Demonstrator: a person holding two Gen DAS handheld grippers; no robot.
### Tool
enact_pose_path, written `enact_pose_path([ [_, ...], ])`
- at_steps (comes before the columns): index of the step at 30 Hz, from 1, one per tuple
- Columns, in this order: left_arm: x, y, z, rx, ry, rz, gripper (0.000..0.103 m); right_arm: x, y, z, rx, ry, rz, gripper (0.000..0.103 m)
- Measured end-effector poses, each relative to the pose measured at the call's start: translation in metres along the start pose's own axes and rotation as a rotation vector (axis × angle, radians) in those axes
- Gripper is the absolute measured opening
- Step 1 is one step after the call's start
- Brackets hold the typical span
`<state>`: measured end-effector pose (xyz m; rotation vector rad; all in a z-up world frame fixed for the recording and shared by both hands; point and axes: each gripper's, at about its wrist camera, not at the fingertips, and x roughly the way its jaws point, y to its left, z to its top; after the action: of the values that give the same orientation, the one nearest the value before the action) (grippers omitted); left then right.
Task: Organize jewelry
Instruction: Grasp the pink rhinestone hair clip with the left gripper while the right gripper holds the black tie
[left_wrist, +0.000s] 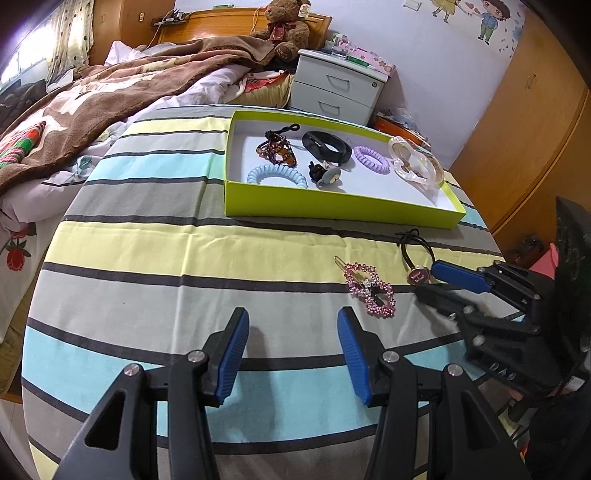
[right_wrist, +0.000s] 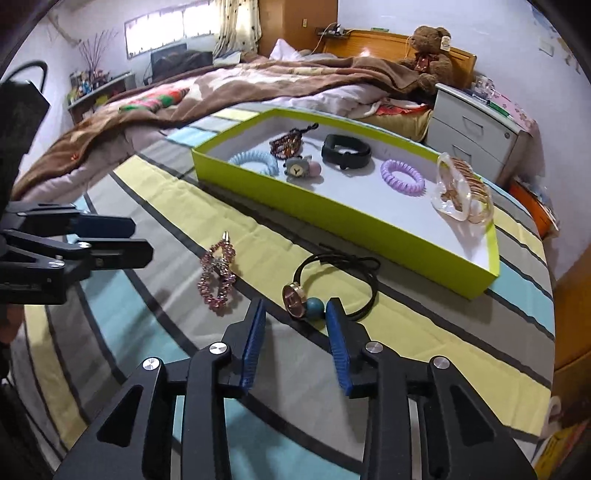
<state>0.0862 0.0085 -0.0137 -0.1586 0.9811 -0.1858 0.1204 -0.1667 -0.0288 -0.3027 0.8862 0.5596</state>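
Six pieces already lie in your green box. Two remain on the cloth: the pink clip and the black hair tie (charm between your right gripper's parted, non-pressing jaws). Your left gripper hangs open and empty.

You're looking at very little lettering here. The round charm on the black hair tie is showing you a single letter "H". The other gripper's black body is carrying raised letters, upside down from your angle, seemingly reading "DAS" — too unclear to confirm. The tag on the teddy bear is staying too small to read.
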Motion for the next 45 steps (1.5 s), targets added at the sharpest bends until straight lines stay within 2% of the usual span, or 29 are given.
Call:
enact_pose_path([
  [6,0.000,0.000,0.001,0.000,0.002,0.007,0.052,0.007,-0.004,0.005,-0.001,0.007,0.001,0.034],
  [7,0.000,0.000,0.000,0.002,0.001,0.006,0.052,0.006,-0.003,0.005,-0.001,0.006,-0.008,0.023],
  [8,0.000,-0.001,0.000,0.003,0.002,0.005,0.052,0.005,-0.001,0.004,-0.011,0.001,-0.026,0.018],
  [13,0.000,-0.004,0.003,0.006,0.007,-0.004,0.052,-0.003,0.001,-0.002,-0.021,-0.030,-0.059,0.018],
  [21,0.007,-0.027,0.008,0.033,0.012,-0.045,0.057,-0.035,-0.014,-0.012,0.076,-0.120,-0.095,0.018],
  [25,0.016,-0.042,0.011,0.046,0.018,-0.046,0.057,-0.042,-0.016,-0.015,0.094,-0.134,-0.101,0.018],
  [31,0.032,-0.060,0.013,0.073,0.038,-0.020,0.057,-0.049,-0.018,-0.017,0.119,-0.166,-0.105,0.018],
  [35,0.036,-0.065,0.012,0.084,0.028,0.032,0.057,-0.051,-0.018,-0.017,0.123,-0.179,-0.101,0.018],
  [40,0.038,-0.066,0.011,0.111,0.020,0.114,0.057,-0.053,-0.017,-0.017,0.123,-0.191,-0.091,0.018],
  [45,0.033,-0.058,0.008,0.103,0.024,0.136,0.057,-0.053,-0.017,-0.018,0.126,-0.195,-0.085,0.018],
])
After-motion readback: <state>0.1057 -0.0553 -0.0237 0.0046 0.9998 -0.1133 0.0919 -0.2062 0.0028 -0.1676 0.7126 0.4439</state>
